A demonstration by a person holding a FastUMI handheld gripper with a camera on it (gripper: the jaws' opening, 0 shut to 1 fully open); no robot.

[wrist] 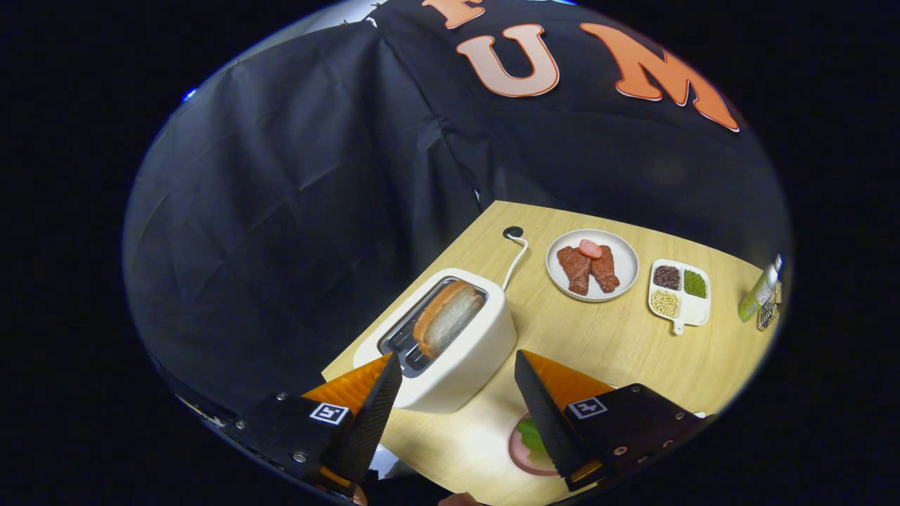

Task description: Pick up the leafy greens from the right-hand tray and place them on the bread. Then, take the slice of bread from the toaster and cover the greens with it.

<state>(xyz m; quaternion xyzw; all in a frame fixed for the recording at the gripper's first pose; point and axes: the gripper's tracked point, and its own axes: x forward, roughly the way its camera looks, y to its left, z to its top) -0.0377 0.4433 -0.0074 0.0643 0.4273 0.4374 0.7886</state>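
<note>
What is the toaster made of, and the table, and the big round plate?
The toaster looks like smooth white plastic with a soft sheen, with shiny metal around its slot. The table looks like pale wood, judging by its grain lines, though it could be a printed laminate. The round plate looks like glossy white ceramic or plastic. The gripper hangs open above the toaster.

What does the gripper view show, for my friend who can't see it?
The gripper hangs open above a wooden table, its fingers either side of a white toaster with a slice of bread in its slot. Beyond sit a plate of meat and a divided dish of beans; something green on a pinkish plate peeks below the right finger.
</note>
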